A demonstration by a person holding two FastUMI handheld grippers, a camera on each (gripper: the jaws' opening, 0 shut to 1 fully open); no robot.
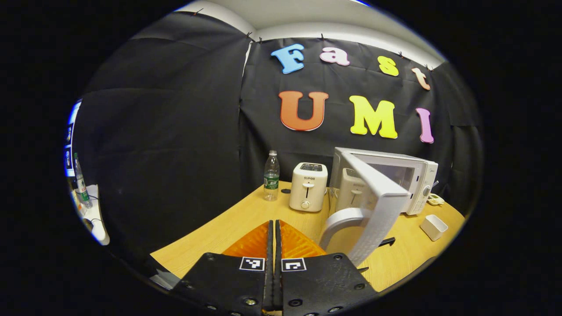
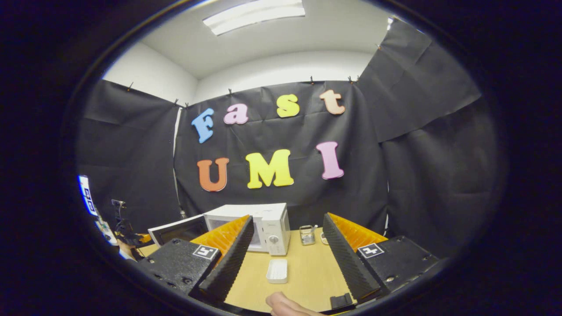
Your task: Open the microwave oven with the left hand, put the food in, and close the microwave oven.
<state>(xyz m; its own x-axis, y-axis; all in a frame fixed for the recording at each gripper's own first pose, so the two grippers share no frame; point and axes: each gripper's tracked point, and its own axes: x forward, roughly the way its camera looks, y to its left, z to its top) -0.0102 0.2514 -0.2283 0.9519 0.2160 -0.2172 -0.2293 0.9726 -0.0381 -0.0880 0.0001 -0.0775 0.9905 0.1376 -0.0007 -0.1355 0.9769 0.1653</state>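
The white microwave stands at the back right of the wooden table with its door swung wide open. The door's curved handle is just right of my left gripper, which is shut with nothing between its fingers and not touching the door. A small white rectangular dish lies on the table in front of the microwave. In the right gripper view the microwave and its open door are ahead. The dish lies on the table below my right gripper, which is open and holds nothing.
A white toaster and a water bottle stand left of the microwave. A small metal-looking item sits right of the microwave. A person's fingertip shows at the bottom edge. The wooden table has bare room at its front.
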